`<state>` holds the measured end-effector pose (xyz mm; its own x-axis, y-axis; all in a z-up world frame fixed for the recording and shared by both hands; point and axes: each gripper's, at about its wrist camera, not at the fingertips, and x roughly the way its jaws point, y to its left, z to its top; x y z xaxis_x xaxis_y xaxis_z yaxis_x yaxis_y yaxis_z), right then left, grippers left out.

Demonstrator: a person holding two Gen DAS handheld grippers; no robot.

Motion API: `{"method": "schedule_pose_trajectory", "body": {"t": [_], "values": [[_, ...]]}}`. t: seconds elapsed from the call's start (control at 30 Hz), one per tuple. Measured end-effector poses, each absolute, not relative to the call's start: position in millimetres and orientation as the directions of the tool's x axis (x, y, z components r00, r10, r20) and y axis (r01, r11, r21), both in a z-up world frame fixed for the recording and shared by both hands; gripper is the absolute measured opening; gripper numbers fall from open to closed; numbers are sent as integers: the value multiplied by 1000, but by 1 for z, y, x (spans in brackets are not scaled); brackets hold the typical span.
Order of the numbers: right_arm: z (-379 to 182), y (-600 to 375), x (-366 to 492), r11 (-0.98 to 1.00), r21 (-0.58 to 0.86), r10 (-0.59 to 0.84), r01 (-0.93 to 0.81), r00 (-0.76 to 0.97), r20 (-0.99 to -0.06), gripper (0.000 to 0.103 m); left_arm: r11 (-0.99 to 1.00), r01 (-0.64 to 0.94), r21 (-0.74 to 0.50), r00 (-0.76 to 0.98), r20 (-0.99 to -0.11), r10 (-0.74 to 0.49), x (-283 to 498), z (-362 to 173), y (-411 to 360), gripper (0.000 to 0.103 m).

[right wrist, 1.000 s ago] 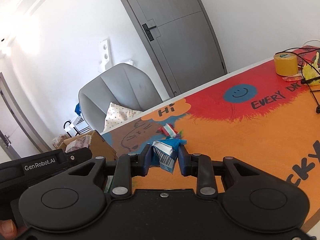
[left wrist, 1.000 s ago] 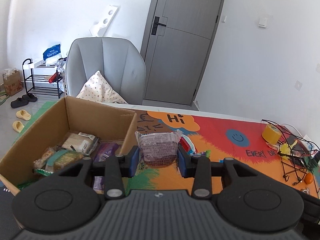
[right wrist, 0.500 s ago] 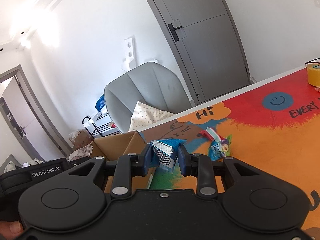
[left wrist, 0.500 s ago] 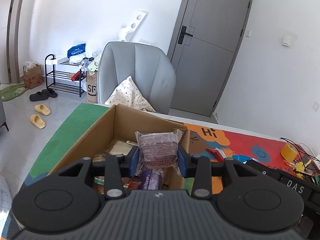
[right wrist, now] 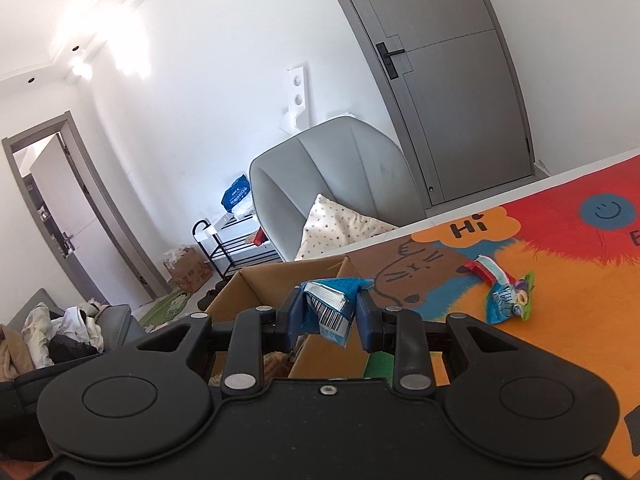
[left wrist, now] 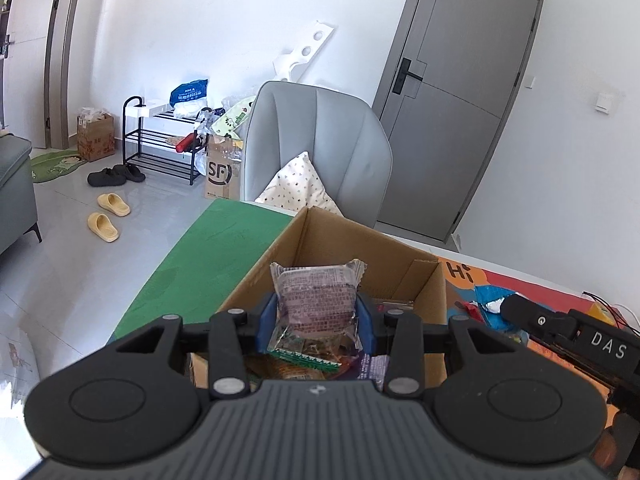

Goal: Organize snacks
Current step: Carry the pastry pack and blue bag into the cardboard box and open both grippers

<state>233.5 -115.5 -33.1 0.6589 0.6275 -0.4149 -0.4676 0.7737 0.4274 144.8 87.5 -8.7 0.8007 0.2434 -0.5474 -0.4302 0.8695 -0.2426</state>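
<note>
A: Left tool (left wrist: 316, 316)?
B: Level, pinching purple snack pack (left wrist: 316, 300) at frame centre, above cardboard box (left wrist: 404, 276).
A: Right tool (right wrist: 326, 316)?
B: Tilted, clamping blue packet (right wrist: 330, 308) over box rim; loose snack (right wrist: 508, 296) on surface (right wrist: 560, 320), right.

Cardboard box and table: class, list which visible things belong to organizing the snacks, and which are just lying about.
Part of the job:
left gripper
purple snack pack
right gripper
blue snack packet
cardboard box
loose snacks on the mat

Just lying about:
grey chair
dotted cushion
shoe rack
yellow slippers
</note>
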Motion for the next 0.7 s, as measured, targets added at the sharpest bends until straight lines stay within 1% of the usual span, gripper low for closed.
{"method": "schedule_pose_trajectory", "body": {"t": [0.13,0.27,0.5,0.57,0.6,0.63,0.7], "values": [[-32,-104,230,758,427,648,-493,639,-413,29,862,-444,-246,794,-553,251,138,-9,96,43],[-32,-93,227,741,426,670,-519,615,-416,29,854,-461,-241,797,-536,279,131,-6,99,53],[-30,-83,222,716,427,698,-552,572,-431,31,840,-481,-250,796,-526,299,124,-4,107,61],[-30,-81,221,705,440,709,-557,552,-438,39,839,-484,-250,796,-525,302,123,-4,108,70],[-30,-81,221,702,447,712,-554,548,-439,39,838,-485,-249,795,-525,304,124,-5,107,76],[-29,-82,220,703,446,711,-554,548,-440,39,838,-487,-247,793,-527,306,124,-5,107,78],[-28,-84,219,716,433,698,-547,559,-447,39,839,-488,-243,791,-530,307,124,-6,105,80]]}}
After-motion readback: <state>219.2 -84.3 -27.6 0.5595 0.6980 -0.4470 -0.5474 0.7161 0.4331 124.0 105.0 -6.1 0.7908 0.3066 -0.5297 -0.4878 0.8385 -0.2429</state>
